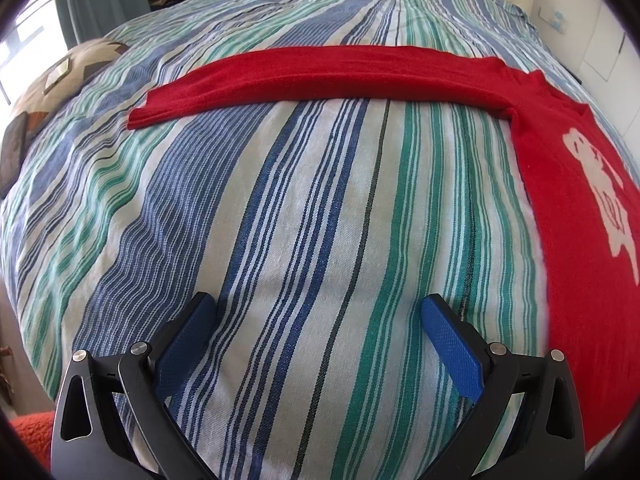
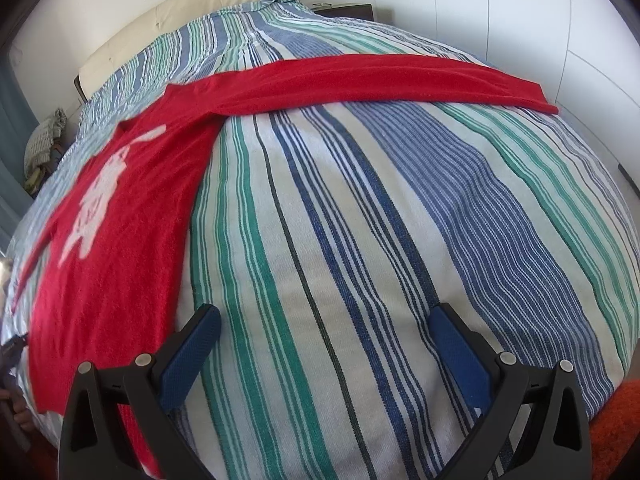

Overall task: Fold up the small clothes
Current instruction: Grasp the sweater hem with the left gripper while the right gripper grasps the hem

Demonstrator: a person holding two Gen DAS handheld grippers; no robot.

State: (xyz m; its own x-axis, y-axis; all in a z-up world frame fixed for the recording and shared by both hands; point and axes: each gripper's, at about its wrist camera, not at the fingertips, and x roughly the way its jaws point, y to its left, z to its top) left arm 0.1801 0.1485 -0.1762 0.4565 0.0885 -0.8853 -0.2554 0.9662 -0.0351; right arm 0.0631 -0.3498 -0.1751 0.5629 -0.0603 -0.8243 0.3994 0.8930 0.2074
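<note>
A red long-sleeved top (image 1: pixel 576 240) with a white print lies flat on the striped bedspread (image 1: pixel 304 216). In the left wrist view its body fills the right edge and one sleeve (image 1: pixel 320 80) stretches straight out to the left. In the right wrist view the red top's body (image 2: pixel 132 208) is at the left and the other sleeve (image 2: pixel 380 80) reaches right. My left gripper (image 1: pixel 318 312) hovers open over bare bedspread, left of the body. My right gripper (image 2: pixel 324 324) is open too, its left finger (image 2: pixel 192 352) beside the garment's edge.
A cream headboard (image 2: pixel 192 8) and white wall stand beyond the bed. A patterned cushion (image 1: pixel 68 76) lies at the bed's left edge by a window. A nightstand (image 2: pixel 348 10) sits at the far right. An orange rug (image 2: pixel 616 432) shows below the bed corner.
</note>
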